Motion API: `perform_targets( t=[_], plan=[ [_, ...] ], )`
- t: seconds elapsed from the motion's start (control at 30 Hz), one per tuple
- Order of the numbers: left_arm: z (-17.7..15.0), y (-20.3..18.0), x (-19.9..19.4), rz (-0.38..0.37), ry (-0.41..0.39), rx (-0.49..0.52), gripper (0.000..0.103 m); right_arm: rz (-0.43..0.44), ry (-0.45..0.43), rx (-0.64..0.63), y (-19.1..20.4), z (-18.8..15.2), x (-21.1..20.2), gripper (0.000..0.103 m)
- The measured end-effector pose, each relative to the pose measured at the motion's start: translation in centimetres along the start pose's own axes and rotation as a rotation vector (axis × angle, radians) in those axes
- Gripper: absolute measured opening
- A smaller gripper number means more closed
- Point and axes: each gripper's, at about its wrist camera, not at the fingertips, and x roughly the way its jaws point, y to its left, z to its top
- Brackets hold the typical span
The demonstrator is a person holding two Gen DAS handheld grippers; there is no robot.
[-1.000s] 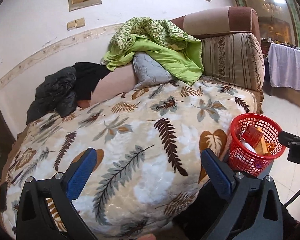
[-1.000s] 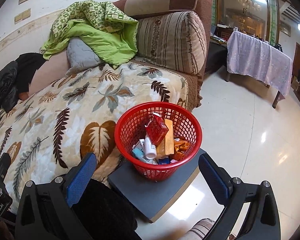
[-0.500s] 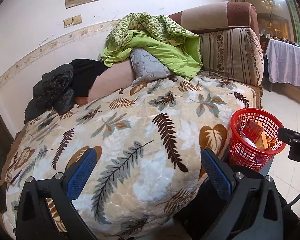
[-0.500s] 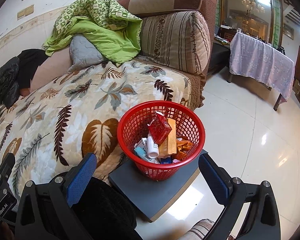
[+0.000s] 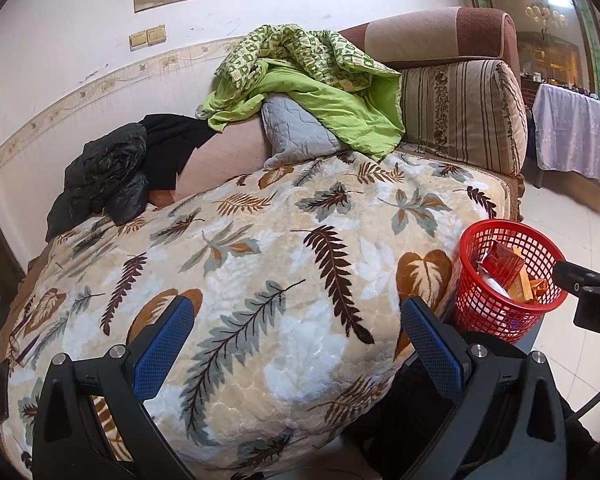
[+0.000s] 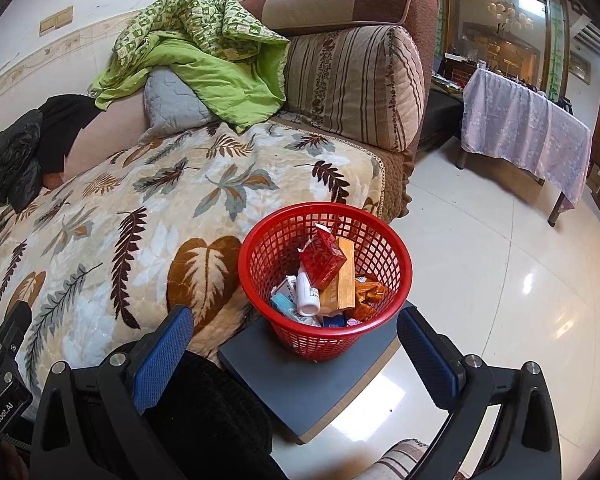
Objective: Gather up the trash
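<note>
- We are in a living room with a glossy pale tiled floor (image 6: 500, 280), facing a brown striped sofa (image 6: 352, 80) draped in a cream plush blanket with a leaf print (image 5: 259, 280); a crumpled green quilt (image 5: 312, 76) and a black jacket (image 5: 103, 172) lie along its back.
- The red plastic mesh basket (image 6: 324, 336) stands on a flat grey board (image 6: 300, 380) just beside the sofa's front edge, holding the trash: a red carton (image 6: 324, 260), a white bottle (image 6: 308, 300), an orange wrapper (image 6: 368, 296) and small packets.
- We see no loose trash on the blanket, so collecting looks nearly done.
- Risk: the basket sits near the board's edge and the carton rides high, so a careless reach could tip it and spill everything.
- Our left gripper (image 5: 295, 340) hovers low over the blanket's front, level, jaws spread wide and empty.
- Our right gripper (image 6: 291, 344) points down at the basket, jaws equally wide, holding nothing.
</note>
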Motion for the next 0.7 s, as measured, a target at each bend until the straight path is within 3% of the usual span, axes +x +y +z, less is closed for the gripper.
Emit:
perform_targets(
  t=[0.7],
  plan=[
    [-0.02, 0.04, 0.07, -0.004, 0.003, -0.008, 0.103, 0.002, 0.010, -0.004, 0.02, -0.14, 0.04, 0.103]
  ],
)
